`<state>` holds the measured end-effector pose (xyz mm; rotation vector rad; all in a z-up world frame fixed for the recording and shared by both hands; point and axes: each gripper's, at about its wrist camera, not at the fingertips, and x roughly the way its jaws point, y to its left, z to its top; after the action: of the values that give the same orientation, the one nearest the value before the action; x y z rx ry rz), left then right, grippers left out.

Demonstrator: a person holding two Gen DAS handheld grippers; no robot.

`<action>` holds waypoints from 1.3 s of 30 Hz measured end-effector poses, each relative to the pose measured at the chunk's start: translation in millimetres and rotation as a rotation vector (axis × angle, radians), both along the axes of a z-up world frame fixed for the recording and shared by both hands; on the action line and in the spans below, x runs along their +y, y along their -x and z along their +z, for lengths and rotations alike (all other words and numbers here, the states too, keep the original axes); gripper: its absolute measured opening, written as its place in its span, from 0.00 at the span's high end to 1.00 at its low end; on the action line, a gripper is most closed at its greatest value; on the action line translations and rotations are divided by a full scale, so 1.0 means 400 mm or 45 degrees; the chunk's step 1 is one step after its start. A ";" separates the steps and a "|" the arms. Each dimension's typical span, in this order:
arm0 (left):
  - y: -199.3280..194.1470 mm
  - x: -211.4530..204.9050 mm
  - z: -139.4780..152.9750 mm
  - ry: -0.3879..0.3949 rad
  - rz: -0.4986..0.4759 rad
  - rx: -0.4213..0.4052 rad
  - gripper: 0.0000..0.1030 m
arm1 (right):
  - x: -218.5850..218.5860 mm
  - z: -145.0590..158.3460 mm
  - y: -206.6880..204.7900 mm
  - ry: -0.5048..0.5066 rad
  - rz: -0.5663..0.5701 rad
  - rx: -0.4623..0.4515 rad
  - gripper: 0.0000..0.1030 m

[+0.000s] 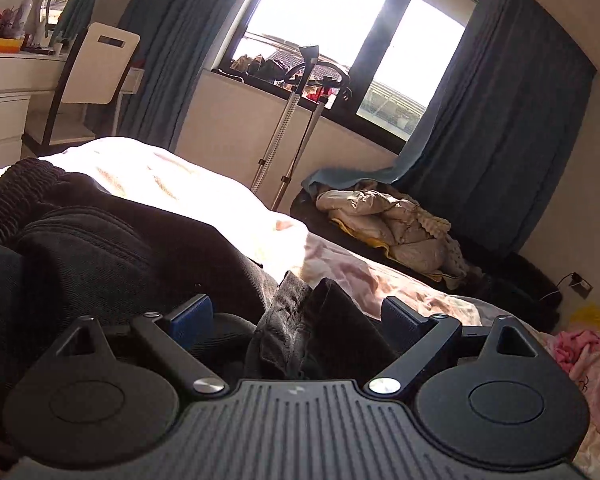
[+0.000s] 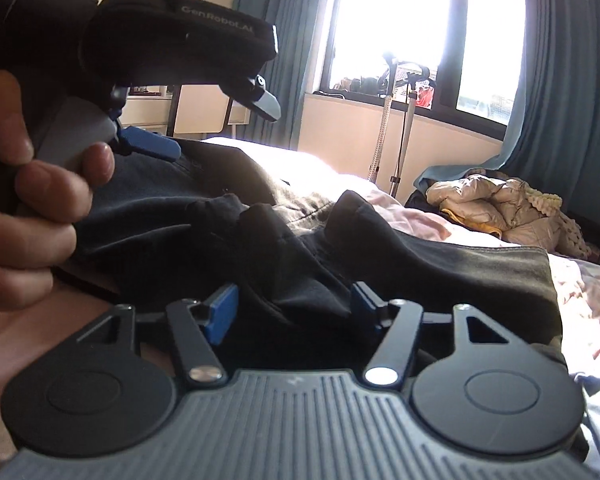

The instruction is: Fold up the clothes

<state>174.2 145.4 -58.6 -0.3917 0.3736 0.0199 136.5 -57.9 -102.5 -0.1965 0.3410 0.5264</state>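
- Left wrist: left gripper [image 1: 300, 316] fingers spread wide, a bunched fold of the dark trousers [image 1: 312, 320] between them, pads not touching it. Trousers lie on the bed [image 1: 204, 188].
- Right wrist: right gripper [image 2: 294, 308] fingers spread, dark cloth between and ahead; grip contact unclear.

Both wrist cameras sit low over the bed, close behind the rumpled dark garment [image 1: 100, 248] [image 2: 284, 248], facing the bright window [image 1: 324, 12] [image 2: 384, 20]. Both catch the blue curtains [image 1: 500, 92] [image 2: 572, 80] and beige padded jacket [image 1: 392, 224] [image 2: 496, 204].
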 end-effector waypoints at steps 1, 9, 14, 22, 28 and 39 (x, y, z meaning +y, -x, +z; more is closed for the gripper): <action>-0.003 -0.024 -0.007 -0.043 -0.042 0.001 0.12 | -0.050 0.001 0.021 -0.037 -0.041 0.020 0.37; -0.005 -0.190 -0.073 -0.315 -0.063 0.044 0.17 | -0.384 -0.072 0.025 -0.381 -0.625 0.108 0.34; -0.042 -0.212 -0.132 -0.424 0.034 0.180 0.17 | -0.477 -0.120 -0.054 -0.703 -0.663 0.210 0.33; -0.029 -0.220 -0.142 -0.465 0.066 0.189 0.15 | -0.551 -0.223 -0.121 -1.111 -0.558 0.457 0.32; -0.011 -0.159 -0.125 -0.211 0.053 0.162 0.15 | -0.494 -0.187 -0.107 -1.038 -0.412 0.391 0.31; -0.001 -0.155 -0.104 -0.199 0.132 0.003 0.18 | -0.505 -0.222 -0.106 -1.100 -0.470 0.438 0.32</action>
<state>174.6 83.4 -100.1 -0.2558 0.3511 0.1499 179.0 -259.8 -191.5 0.7889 0.4425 0.3005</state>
